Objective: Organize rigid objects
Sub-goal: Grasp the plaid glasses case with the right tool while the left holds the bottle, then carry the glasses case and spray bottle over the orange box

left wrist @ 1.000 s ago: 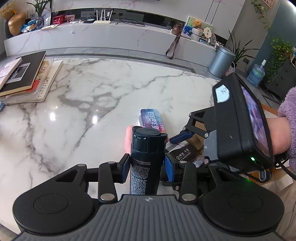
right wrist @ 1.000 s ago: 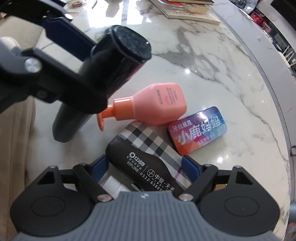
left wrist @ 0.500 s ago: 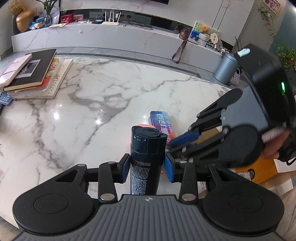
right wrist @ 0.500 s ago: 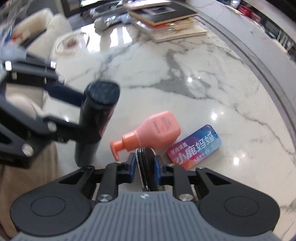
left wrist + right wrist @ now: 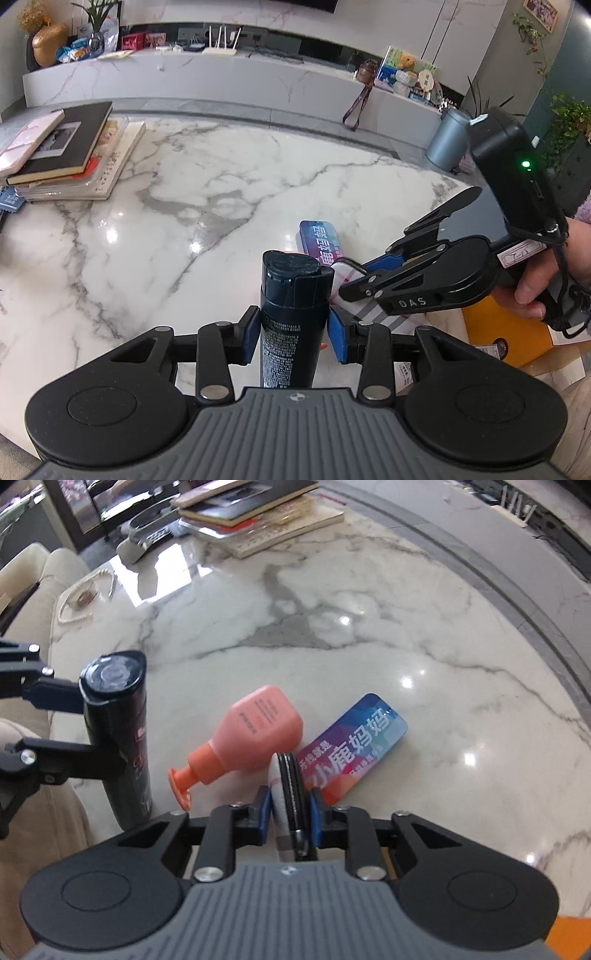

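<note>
My left claw (image 5: 291, 334) is clenched on the dark bottle (image 5: 293, 317), its blue pads (image 5: 250, 334) pressed against both sides of the body below the cap. The bottle stands upright near the table's near edge; in the right wrist view it (image 5: 120, 738) rises at the left with the left claw's black linkages around it, and I cannot tell whether its base rests on the marble table (image 5: 184, 229) or hangs just above it.

My right claw (image 5: 289, 808) is squeezed nearly closed, gripping a thin flat case (image 5: 286, 794) edge-on between its blue pads (image 5: 263, 814); the case shows a white patterned face and dark layered edges. From the left wrist view, the right claw (image 5: 369, 273) reaches in from the right, with the case's pale checked face (image 5: 345, 271) just beside the bottle's cap.

On the table ahead of the right claw, the pink pump bottle (image 5: 247, 738) lies on its side, nozzle toward me. The colourful tin (image 5: 354, 746) lies flat just to its right, touching or nearly touching it. A stack of books (image 5: 62, 155) sits well apart at the far left of the table.
</note>
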`<state>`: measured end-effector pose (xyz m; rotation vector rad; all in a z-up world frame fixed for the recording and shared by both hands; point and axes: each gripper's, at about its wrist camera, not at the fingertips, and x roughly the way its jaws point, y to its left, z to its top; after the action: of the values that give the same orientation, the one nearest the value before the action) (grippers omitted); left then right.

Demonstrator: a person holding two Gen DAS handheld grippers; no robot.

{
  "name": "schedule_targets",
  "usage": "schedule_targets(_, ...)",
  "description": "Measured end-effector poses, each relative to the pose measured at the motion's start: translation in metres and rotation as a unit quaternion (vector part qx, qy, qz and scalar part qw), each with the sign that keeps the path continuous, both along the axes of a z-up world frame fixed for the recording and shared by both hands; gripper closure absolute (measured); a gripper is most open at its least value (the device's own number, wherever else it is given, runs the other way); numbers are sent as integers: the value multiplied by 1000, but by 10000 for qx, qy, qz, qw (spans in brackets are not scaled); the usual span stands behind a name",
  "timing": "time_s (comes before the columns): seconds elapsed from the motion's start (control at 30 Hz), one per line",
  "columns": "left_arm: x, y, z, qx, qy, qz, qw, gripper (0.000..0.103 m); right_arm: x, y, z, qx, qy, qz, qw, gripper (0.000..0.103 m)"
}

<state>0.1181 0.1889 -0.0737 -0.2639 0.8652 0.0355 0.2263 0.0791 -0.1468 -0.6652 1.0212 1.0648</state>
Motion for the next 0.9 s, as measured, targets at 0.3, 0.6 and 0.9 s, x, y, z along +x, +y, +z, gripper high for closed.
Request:
schedule_targets(0.3,-33,-17,12,31,-491,-17,9988,59,-38,-44,38,917,-337,-931,9909,86)
schedule_targets(0.6,-44,-53,58,219,-1035,-424,9935,60,-82,-102,80,1869,-516,-1839,9636,86)
schedule_targets(0.9,-20,-121,104,179,-1558,-1461,9768,60,-84,-195,125,2475,-349,-2608,9325,86)
